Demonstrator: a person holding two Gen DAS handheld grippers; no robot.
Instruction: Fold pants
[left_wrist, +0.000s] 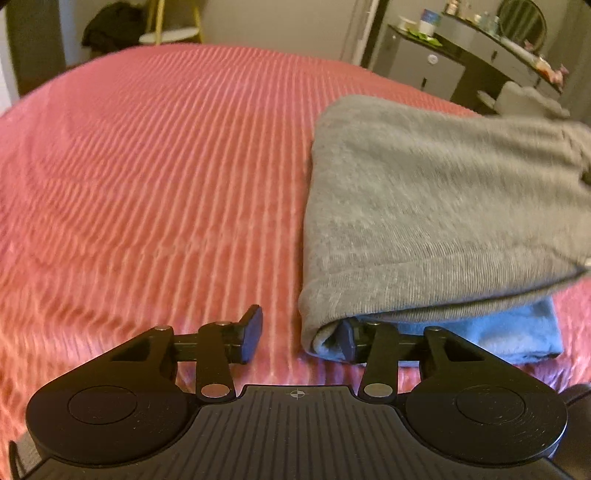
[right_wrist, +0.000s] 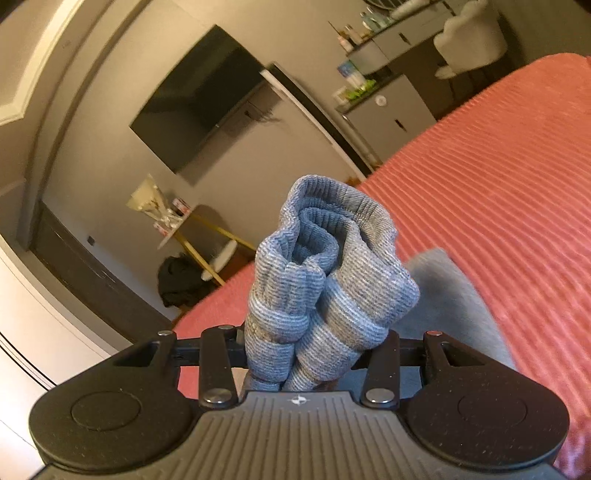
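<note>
The grey pants (left_wrist: 436, 206) lie folded on the ribbed coral-pink bedspread (left_wrist: 155, 177), toward the right of the left wrist view, with a rounded fold edge facing the camera and a bluish lower layer showing beneath it. The left gripper (left_wrist: 301, 338) sits low over the bedspread with its jaws spread wide; its right finger is tucked just under the near corner of the fold, touching the fabric, while its left finger stands clear over bare bedspread. The right gripper (right_wrist: 314, 354) is raised and tilted, its jaws pinching the bunched ribbed cuffs (right_wrist: 325, 273) of the pants, which bulge up between the fingers, with more grey cloth trailing down behind to the bed. Beyond it, on the wall, hangs a dark television (right_wrist: 199, 99), and a grey cabinet (right_wrist: 391, 118) stands past the bed's edge.
</note>
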